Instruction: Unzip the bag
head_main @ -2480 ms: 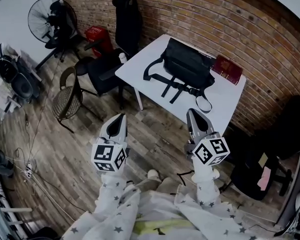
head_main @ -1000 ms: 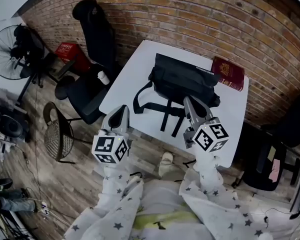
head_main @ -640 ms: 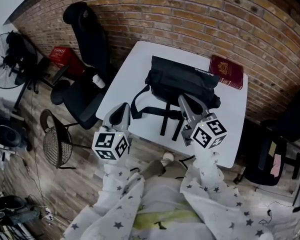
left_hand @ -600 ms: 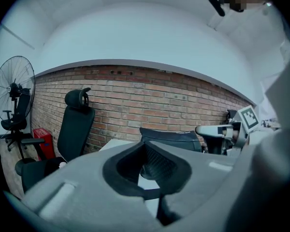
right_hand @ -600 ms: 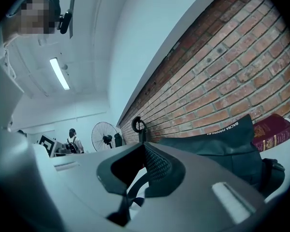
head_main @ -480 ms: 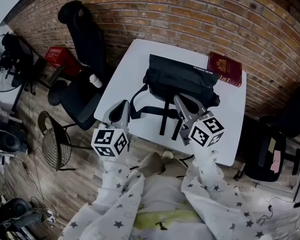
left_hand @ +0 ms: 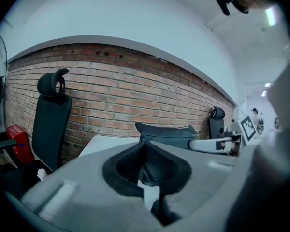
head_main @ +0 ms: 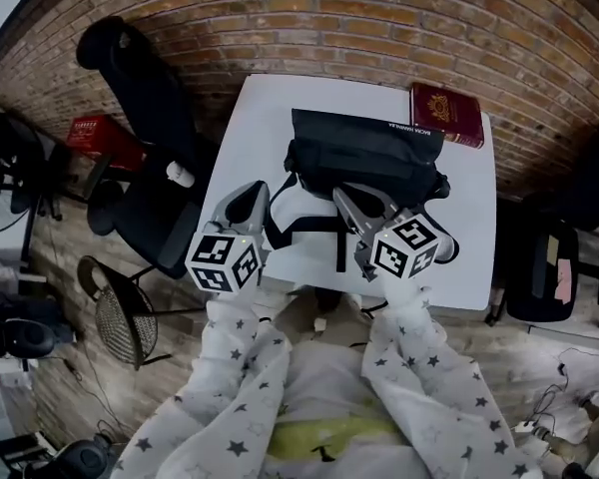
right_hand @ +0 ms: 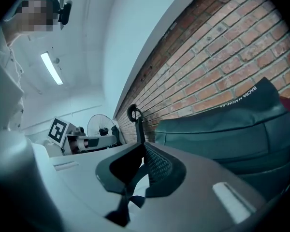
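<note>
A black bag lies on the white table, its straps trailing toward the front edge. My right gripper hovers over the bag's near side. Its jaws are opening, a thin gap shows between them, and nothing is in it. My left gripper is shut and empty above the table's front left, beside the strap loop. In the left gripper view the bag sits ahead to the right. The right gripper view has the bag close up and filling its right side.
A dark red book lies at the table's back right corner, against the brick wall. A black office chair stands left of the table and another chair to its right. A wire stool is on the floor at left.
The person has stepped up to the table. Both grippers have moved forward, from over the floor to over the table's front edge and the bag's near side.
</note>
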Action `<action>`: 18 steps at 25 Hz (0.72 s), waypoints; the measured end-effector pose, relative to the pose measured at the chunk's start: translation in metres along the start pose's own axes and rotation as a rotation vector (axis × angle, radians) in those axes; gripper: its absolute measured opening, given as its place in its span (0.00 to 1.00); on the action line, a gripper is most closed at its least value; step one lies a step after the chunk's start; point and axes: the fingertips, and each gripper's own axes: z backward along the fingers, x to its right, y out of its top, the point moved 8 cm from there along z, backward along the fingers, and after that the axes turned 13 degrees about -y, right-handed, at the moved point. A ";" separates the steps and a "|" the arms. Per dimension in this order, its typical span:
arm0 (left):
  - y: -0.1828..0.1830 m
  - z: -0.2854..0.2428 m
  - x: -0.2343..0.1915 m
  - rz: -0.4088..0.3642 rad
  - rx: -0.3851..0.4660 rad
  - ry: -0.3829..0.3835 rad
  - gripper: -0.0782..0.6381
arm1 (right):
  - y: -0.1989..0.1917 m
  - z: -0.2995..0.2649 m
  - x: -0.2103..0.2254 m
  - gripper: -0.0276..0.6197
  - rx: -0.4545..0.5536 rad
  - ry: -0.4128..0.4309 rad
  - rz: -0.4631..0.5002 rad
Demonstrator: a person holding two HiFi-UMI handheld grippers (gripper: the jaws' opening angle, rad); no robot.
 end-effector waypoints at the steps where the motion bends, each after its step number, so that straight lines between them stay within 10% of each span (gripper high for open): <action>1: 0.001 -0.004 -0.007 -0.001 -0.010 -0.021 0.11 | -0.002 -0.005 0.000 0.08 -0.001 -0.014 -0.005; 18: -0.003 -0.076 -0.059 -0.009 -0.094 -0.350 0.30 | -0.062 -0.069 -0.013 0.24 -0.120 -0.188 0.041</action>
